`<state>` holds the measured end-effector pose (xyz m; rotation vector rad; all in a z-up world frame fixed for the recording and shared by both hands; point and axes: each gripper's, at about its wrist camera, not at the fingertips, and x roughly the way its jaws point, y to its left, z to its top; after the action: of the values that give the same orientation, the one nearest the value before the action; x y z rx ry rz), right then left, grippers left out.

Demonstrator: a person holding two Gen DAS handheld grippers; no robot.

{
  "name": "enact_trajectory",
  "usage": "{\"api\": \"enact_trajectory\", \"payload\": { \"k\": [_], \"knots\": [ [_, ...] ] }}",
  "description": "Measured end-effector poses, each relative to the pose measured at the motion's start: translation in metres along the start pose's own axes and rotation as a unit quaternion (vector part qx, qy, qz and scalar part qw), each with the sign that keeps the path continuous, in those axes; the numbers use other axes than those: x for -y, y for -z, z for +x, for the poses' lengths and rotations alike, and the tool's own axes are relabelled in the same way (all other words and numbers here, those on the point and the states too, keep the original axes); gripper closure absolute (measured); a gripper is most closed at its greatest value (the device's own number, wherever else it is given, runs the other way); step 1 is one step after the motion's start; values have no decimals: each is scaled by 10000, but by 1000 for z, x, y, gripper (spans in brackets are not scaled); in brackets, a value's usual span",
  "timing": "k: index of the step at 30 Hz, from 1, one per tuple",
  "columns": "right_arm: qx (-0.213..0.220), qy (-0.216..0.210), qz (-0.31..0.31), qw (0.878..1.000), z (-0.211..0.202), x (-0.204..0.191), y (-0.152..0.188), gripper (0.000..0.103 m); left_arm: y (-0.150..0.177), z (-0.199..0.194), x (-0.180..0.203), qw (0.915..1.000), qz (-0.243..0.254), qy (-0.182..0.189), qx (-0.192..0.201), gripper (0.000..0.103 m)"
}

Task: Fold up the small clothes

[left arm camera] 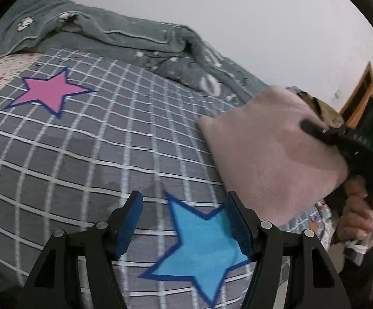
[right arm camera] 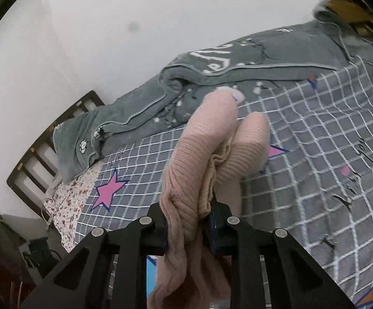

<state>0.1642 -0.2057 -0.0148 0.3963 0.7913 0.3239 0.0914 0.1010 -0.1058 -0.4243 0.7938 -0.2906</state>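
A folded pink knit garment (left arm camera: 271,152) hangs in the air above the grey checked bed sheet (left arm camera: 104,139). My right gripper (right arm camera: 189,231) is shut on the pink garment (right arm camera: 199,159) and holds its bunched folds up off the bed; it also shows in the left wrist view (left arm camera: 312,128), at the garment's right edge. My left gripper (left arm camera: 183,224) is open and empty, low over a blue star (left arm camera: 201,244) on the sheet, just left of the hanging garment.
A crumpled grey blanket (left arm camera: 124,33) lies along the far side of the bed by the white wall. A pink star (left arm camera: 49,92) marks the sheet at the left. A dark wooden bed frame (right arm camera: 39,154) stands at the bed's end. A wooden door frame (left arm camera: 361,92) is at the right.
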Motion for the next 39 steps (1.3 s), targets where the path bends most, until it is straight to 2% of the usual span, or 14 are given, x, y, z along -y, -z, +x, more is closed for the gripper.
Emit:
{"api": "enact_trajectory", "payload": {
  "k": [2,7,11,14,18,22,24,26,27,28,31,35,37,39],
  "knots": [
    [-69,182,-56,9998,8,-20,-7,81,-4,-3,-7,10000,-60,-15,43,39],
    [-80,202,-169,9996,22,-56,-20,82,-22,-12,-25,9996,-199,-63,186,39],
    [-29,-41,-89,9999,30,-74,-32,82,-34,-14,-31,9993,-161,-129,306,39],
    [90,-332,56,9994,35,-69,-35,82,-40,-15,-33,9990,-87,-153,416,39],
    [87,-531,244,9983,49,-25,-11,82,-43,-3,-33,9992,10,-72,381,39],
    [-89,-181,591,9980,66,56,27,81,-42,15,-24,9996,158,-68,209,39],
    [-186,-228,832,9961,68,96,40,81,-42,25,-17,9997,229,-23,126,39],
    [-278,-423,1012,9936,66,119,47,73,-43,34,-8,9996,283,14,91,39],
    [-287,-431,981,9938,63,122,48,67,-44,36,-5,9995,296,51,90,39],
    [-271,-347,797,9958,58,120,45,66,-46,38,-1,9994,310,94,95,39],
    [44,-84,60,9999,38,99,30,66,-55,42,10,9992,346,150,159,39],
    [475,-74,-566,9972,30,73,11,66,-73,61,39,9983,550,110,149,39],
    [522,-103,-878,9947,38,61,6,66,-76,73,52,9973,735,10,92,39],
    [384,-3,-1161,9925,52,55,10,66,-73,88,62,9956,905,-228,-52,39]
  ]
}}
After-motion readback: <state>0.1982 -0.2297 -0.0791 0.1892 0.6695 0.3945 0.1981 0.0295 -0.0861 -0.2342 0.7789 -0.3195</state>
